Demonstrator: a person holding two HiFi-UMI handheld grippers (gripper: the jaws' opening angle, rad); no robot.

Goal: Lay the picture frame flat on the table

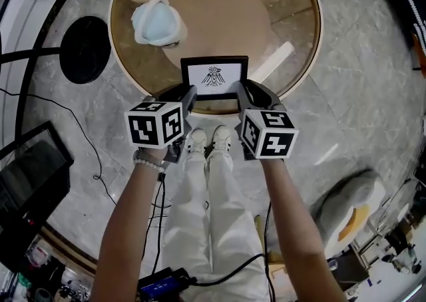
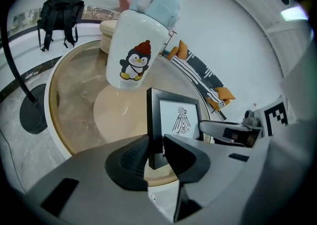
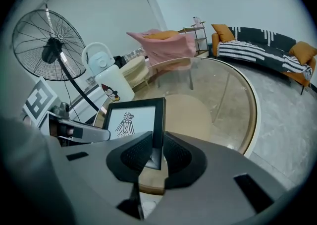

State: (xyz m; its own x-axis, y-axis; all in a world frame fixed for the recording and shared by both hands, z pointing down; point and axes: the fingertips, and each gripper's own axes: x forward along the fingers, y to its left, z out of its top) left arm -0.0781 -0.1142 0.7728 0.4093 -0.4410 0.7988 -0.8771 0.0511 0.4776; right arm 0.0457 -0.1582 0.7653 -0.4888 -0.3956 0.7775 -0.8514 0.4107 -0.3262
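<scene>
Picture frame (image 1: 214, 77), black border, bird print on white. It stands close to upright with the print facing the person, over the near edge of the round glass-topped table (image 1: 299, 8).

- Its long axis runs crosswise, from one gripper to the other. The short sides are the held ones.
- Left gripper (image 1: 188, 96): fingers closed on the frame's left edge low down, one pad on the print side and one on the back. In the left gripper view the black border sits pinched between the two ribbed pads (image 2: 130, 162), with no gap showing.
- Right gripper (image 1: 242, 96): the same grip mirrored on the right edge, near the lower corner. In the right gripper view the pads (image 3: 177, 155) press on both faces of the border.
- Neither hand is nearer. The frame spans the space between the two sets of fingers and rises up and away from them.
- Whether the bottom edge touches the glass is unclear, since the jaws cover that edge in every view. It looks just above the top or barely resting on it.
- Beyond the fingertips is a bare stretch of table top, then a white penguin-print water jug (image 1: 158, 22), well clear of the frame.

Judgement: the frame is carried but not yet laid. The move turns on tipping the top edge away from the fingers, back face down, onto the bare top ahead.
</scene>
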